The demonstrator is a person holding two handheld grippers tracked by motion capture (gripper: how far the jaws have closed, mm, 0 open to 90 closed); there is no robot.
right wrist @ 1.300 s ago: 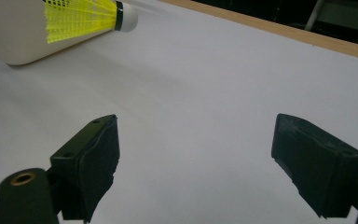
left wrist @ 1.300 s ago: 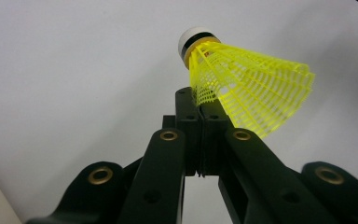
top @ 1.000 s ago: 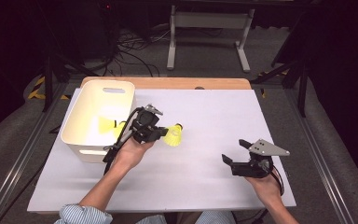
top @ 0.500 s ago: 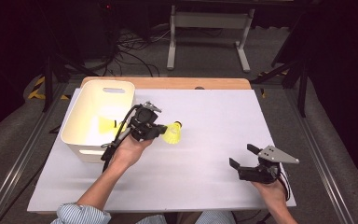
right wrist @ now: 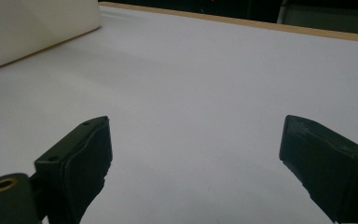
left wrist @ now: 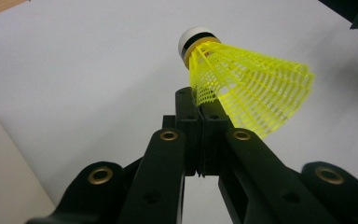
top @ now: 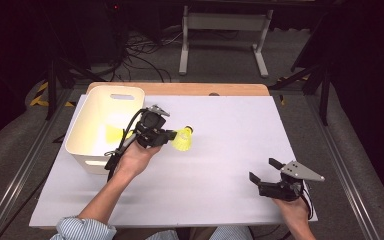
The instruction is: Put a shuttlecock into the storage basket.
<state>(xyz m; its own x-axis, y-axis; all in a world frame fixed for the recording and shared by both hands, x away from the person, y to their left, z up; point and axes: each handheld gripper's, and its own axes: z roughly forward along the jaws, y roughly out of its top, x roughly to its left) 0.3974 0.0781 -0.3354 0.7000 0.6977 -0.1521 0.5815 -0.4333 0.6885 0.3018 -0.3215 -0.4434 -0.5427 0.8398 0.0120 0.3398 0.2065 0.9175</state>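
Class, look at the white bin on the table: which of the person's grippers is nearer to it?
Left. The left gripper sits right beside the bin, pinching a yellow shuttlecock. The right gripper is open, far across the table near its front right edge.

a: where's the high view? b: above the near edge, facing forward and down on the white table (top: 220, 165). a: gripper views? b: close and low; both share its sheet, the right's upper left catching the bin (right wrist: 32, 28).
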